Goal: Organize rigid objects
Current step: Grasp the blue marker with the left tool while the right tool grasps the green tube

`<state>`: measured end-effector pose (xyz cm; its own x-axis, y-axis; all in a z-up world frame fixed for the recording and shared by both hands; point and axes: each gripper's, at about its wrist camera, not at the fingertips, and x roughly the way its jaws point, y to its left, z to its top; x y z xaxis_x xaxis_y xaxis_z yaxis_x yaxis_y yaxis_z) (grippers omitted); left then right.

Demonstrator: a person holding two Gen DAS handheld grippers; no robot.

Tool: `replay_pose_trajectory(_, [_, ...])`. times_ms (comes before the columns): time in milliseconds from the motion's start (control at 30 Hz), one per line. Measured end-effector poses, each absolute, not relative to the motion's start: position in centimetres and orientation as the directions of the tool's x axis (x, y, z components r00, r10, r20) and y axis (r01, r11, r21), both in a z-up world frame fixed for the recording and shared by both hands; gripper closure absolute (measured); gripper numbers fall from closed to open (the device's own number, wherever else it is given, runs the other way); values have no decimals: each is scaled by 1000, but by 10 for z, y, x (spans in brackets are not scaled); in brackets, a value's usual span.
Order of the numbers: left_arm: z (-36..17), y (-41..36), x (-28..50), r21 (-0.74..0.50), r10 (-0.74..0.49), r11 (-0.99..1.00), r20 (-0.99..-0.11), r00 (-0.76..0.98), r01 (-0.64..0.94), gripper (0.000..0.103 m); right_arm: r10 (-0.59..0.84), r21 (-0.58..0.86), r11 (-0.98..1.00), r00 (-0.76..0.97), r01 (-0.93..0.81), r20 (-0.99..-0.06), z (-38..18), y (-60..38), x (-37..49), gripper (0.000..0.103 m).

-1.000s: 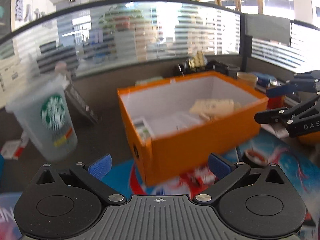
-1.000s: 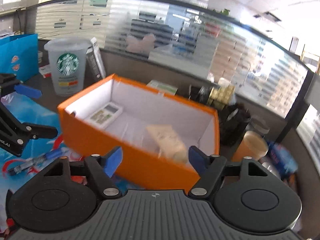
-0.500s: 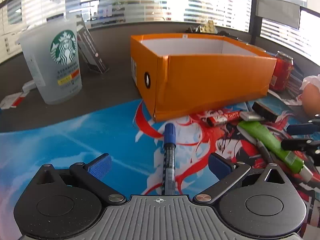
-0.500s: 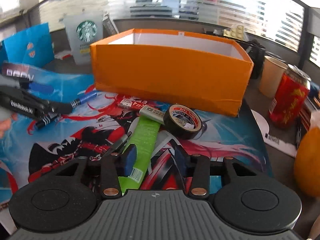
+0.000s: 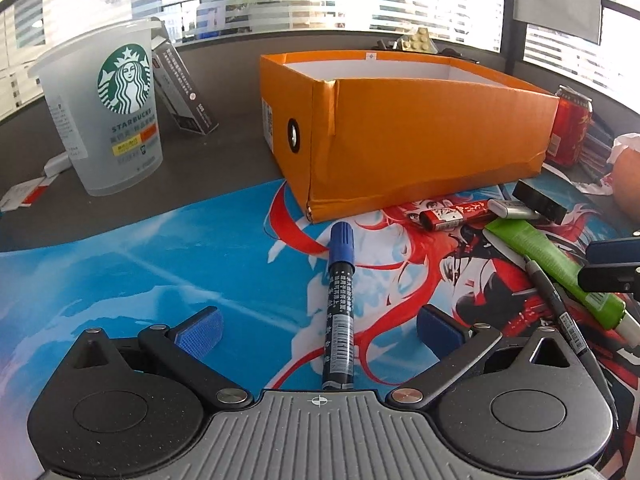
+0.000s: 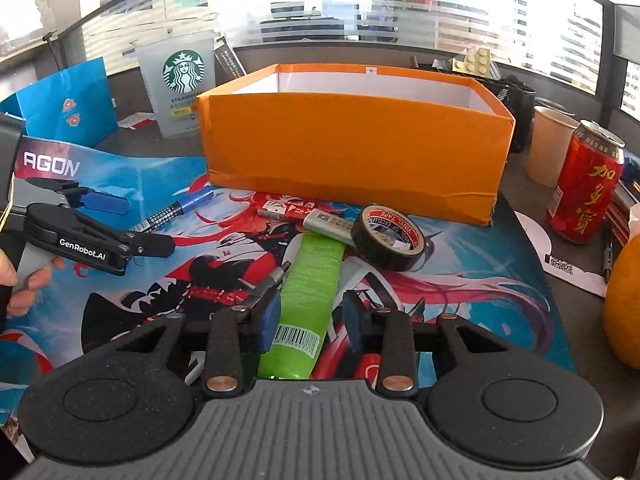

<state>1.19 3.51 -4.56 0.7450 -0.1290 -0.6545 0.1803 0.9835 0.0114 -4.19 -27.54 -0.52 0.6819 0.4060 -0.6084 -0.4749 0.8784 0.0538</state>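
Both grippers have been lowered from above the orange box point(image 5: 400, 136) to the tabletop. The left gripper point(image 5: 318, 326), jaws wide open, straddles the blue marker point(image 5: 339, 304), whose cap points far toward the box. The right gripper point(image 6: 310, 322), jaws closing around the green tube point(image 6: 306, 296), is set along its near-far axis; a grasp seems imminent.

Left tongs point(image 5: 318, 326) gape wide, tilted downward; right tongs point(image 6: 310, 318) narrow, closing.
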Motion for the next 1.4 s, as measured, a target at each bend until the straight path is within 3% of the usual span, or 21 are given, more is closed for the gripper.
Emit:
replay_pose_trajectory(333, [-48, 31, 11, 13, -139, 982, -630, 764, 190, 0, 388, 25, 877, 677, -480, -625, -17, -269, -48, 67])
replay_pose_trajectory(467, [-48, 29, 9, 2, -183, 972, -623, 761, 235, 4, 371, -3, 883, 702, -470, -608, -18, -267, -53, 73])
replay_pose_trajectory(567, [-45, 29, 5, 4, -192, 970, -598, 778, 242, 37, 370, -1, 887, 713, -461, -596, -19, -269, -55, 73])
replay_pose_trajectory(633, [-43, 28, 3, 2, -199, 969, -587, 785, 247, 75, 374, 5, 888, 714, -460, -592, -20, -270, -55, 73])
replay_pose_trajectory(733, [-43, 31, 4, -17, -211, 969, -581, 786, 248, 93, 381, 22, 889, 712, -457, -590, -19, -273, -54, 73])
replay_pose_trajectory(1400, [-13, 25, -24, -72, -253, 964, -540, 803, 256, 93, 421, 79, 891, 748, -447, -514, 3, -289, -66, 74])
